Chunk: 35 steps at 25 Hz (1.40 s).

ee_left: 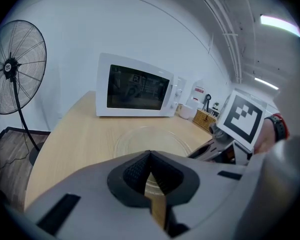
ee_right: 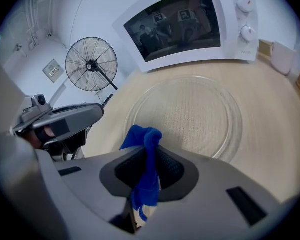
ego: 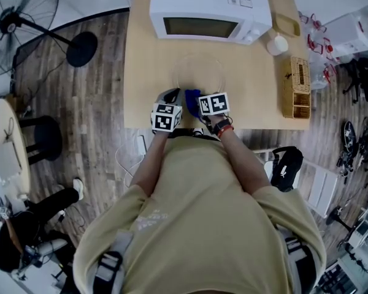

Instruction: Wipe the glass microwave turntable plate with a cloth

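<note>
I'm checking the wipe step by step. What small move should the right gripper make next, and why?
Probably ease the right gripper forward and down until the blue cloth meets the glass turntable plate. Its jaws are shut on the cloth, and the plate lies flat just ahead, with the cloth seemingly short of it.

Light wooden table point(ego: 141, 72), and on it: white microwave point(ego: 210, 10) at the far edge, glass turntable plate point(ego: 199, 72) lying flat just in front (clear, easy to miss), white cup point(ego: 277, 44) and wicker basket point(ego: 296, 86) over at the right.
</note>
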Each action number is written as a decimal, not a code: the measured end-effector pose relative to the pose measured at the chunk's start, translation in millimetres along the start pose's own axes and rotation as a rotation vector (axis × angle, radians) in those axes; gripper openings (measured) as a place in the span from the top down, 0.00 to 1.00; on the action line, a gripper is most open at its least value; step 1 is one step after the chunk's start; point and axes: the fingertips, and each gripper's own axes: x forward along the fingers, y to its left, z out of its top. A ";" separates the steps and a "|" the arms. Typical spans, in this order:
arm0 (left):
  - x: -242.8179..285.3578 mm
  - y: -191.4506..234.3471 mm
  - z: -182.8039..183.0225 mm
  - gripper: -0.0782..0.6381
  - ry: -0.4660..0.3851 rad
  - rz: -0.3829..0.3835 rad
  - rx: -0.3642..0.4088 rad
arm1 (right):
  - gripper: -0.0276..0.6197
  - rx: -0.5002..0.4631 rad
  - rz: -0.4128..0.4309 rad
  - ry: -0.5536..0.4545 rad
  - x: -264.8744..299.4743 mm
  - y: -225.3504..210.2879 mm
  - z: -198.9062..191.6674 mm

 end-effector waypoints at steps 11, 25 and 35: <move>12.6 -21.5 5.5 0.87 0.008 -0.035 0.020 | 0.84 0.028 -0.021 -0.010 -16.0 -21.1 -7.4; 24.7 -40.2 5.1 0.87 0.021 -0.051 0.043 | 0.85 0.104 -0.049 -0.047 -34.7 -51.9 -17.1; 26.6 -48.6 4.8 0.87 0.034 -0.070 0.065 | 0.85 -0.016 -0.053 0.028 -48.4 -74.2 -18.3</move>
